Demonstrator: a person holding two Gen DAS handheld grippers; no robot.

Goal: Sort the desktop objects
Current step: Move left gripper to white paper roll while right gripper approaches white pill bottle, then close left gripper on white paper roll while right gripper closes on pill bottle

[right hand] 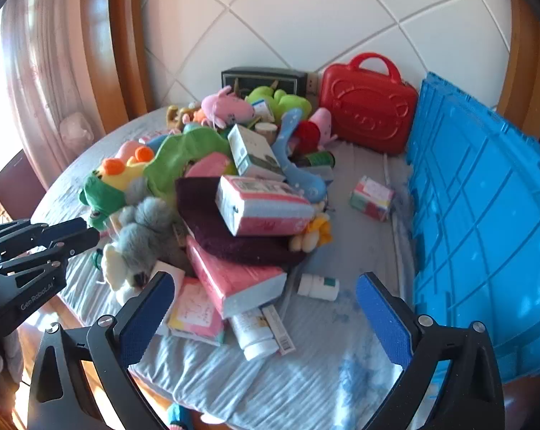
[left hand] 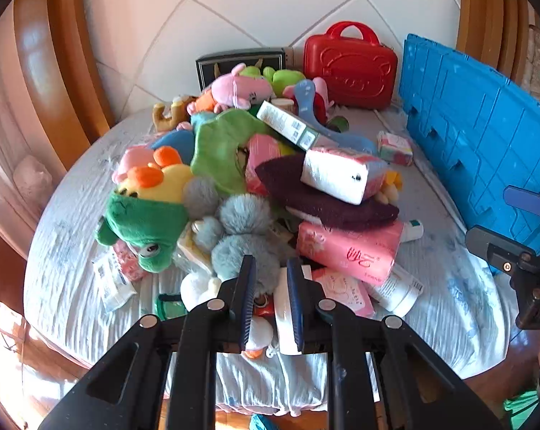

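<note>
A heap of things covers the round table's pale blue cloth (left hand: 72, 268) (right hand: 323, 376): a green frog plush (left hand: 144, 229) (right hand: 101, 197), a grey plush (left hand: 241, 236) (right hand: 144, 229), a dark maroon cloth (left hand: 323, 200), pink tissue packs (left hand: 348, 251) (right hand: 230, 279), boxes and a white bottle (right hand: 318, 286). My left gripper (left hand: 271, 261) (right hand: 87, 233) is shut with nothing in it, its tips just in front of the grey plush. My right gripper (right hand: 264, 283) stands wide open and empty above the front of the cloth, near the pink pack and the bottle.
A blue crate (left hand: 477, 136) (right hand: 484, 215) stands along the right side of the table. A red case (left hand: 348, 68) (right hand: 366, 107) and a black box (right hand: 266, 77) stand at the back against the padded wall. A small colourful packet (right hand: 372, 197) lies alone near the crate.
</note>
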